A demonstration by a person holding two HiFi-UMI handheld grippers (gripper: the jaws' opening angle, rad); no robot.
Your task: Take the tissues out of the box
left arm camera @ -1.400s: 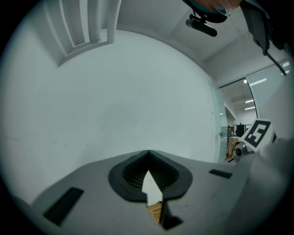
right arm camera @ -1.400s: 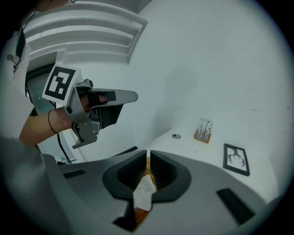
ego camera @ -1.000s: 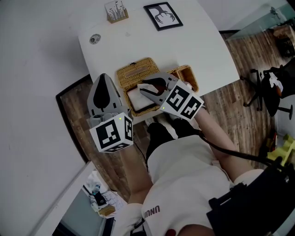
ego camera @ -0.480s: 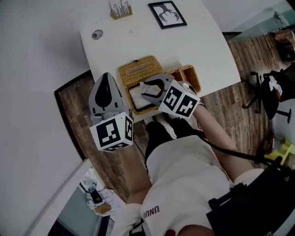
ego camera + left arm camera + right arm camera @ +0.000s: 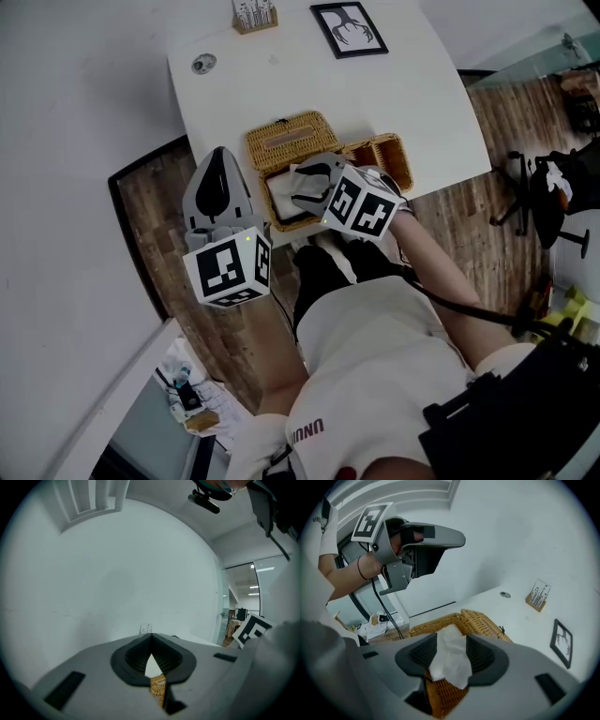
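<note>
White tissue (image 5: 451, 660) pokes from the open woven wicker box (image 5: 434, 622) on the white tabletop (image 5: 403, 94), between the fingers of my right gripper (image 5: 309, 185), which have just been spreading and aren't pinching it. I may tear it or drag the unheld box: the left gripper (image 5: 151, 644) hangs aside, fingers pressed together.

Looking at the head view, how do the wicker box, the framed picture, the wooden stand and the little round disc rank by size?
1. wicker box
2. framed picture
3. wooden stand, though the view's top edge cuts it off
4. round disc
All sit on one table, so nearness hardly skews this.
</note>
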